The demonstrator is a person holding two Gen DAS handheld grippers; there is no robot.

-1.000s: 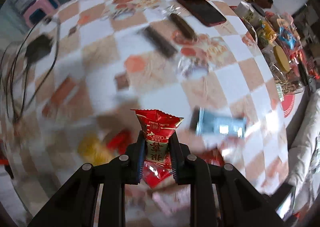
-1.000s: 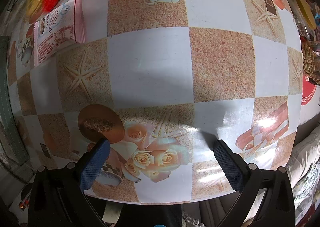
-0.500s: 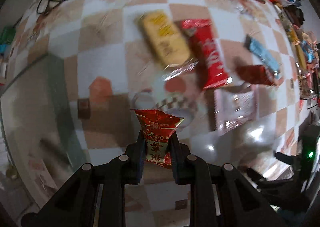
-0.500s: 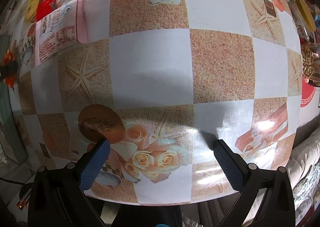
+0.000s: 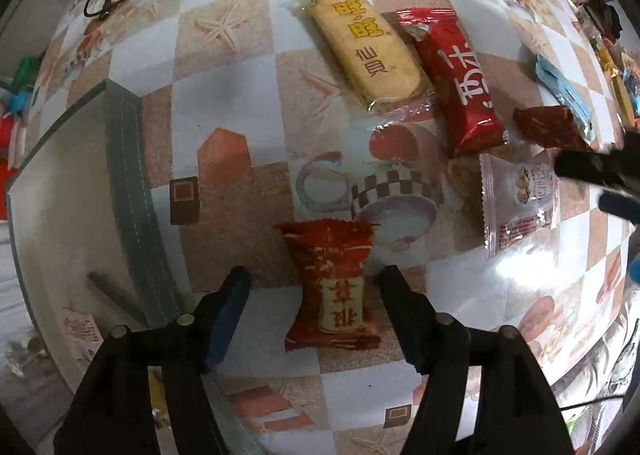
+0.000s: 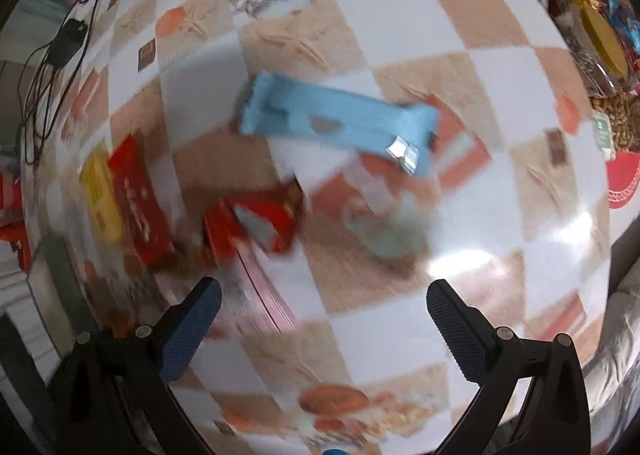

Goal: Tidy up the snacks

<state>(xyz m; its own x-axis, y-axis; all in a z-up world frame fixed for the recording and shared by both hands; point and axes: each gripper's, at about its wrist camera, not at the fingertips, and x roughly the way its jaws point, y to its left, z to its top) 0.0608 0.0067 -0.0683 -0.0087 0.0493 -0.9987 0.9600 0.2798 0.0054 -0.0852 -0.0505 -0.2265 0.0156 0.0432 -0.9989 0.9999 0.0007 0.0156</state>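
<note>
The small red snack packet (image 5: 330,283) lies flat on the checkered tablecloth (image 5: 224,103), long axis running straight away from the left gripper (image 5: 314,283), crimped top end farthest from it. The left jaws stand spread, one on each side of the packet, touching neither side. Half a second ago those jaws pinched this packet upright above the table; it is now released.

Beyond it lie a yellow rice cracker pack (image 5: 366,51) and a red bar (image 5: 460,83), side by side and touching, both angled toward upper left. A clear cookie pouch (image 5: 520,199) sits to the right, near a dark red wrapper (image 5: 546,127).

The right gripper (image 6: 324,331) is wide apart and empty; its view, previously steady on bare cloth, is now motion-blurred over a light blue bar (image 6: 340,123).

No container contents are discernible.
</note>
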